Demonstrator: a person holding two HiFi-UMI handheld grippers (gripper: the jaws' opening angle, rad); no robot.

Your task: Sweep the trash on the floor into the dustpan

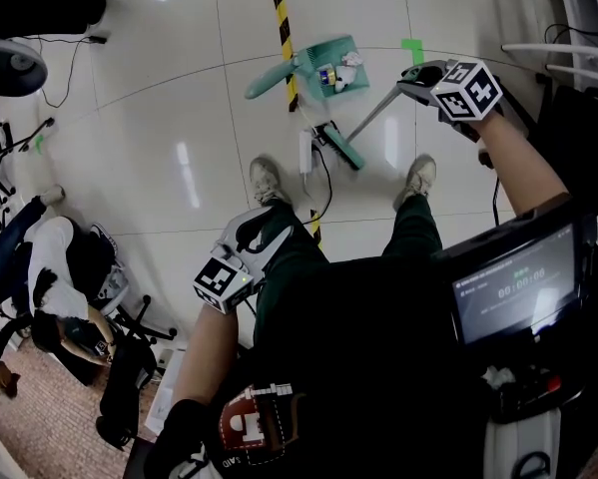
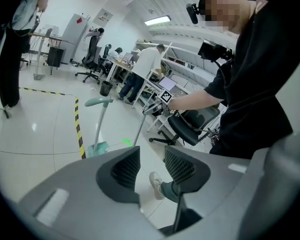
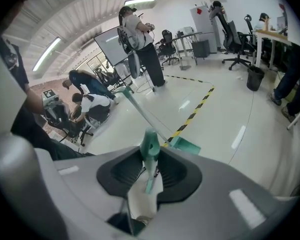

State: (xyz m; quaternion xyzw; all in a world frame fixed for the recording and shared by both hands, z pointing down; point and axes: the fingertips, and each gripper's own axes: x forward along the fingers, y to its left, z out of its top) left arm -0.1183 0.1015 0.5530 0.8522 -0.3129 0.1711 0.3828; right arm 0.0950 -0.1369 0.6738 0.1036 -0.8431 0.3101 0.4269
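R gripper (image 3: 150,168) was clamped on teal top end of broom (image 1: 374,117). Broom's long axis slanted: handle ran down from those jaws and off to that gripper's left, brush head (image 1: 339,147) on floor (image 1: 159,118).

L gripper (image 2: 152,166): jaws apart, nothing betw. them, held low, well apart from broom.

Dustpan (image 1: 316,60) stood just beyond brush head, ahead of both grippers, its handle upright. Trash (image 1: 346,71) lay inside pan.
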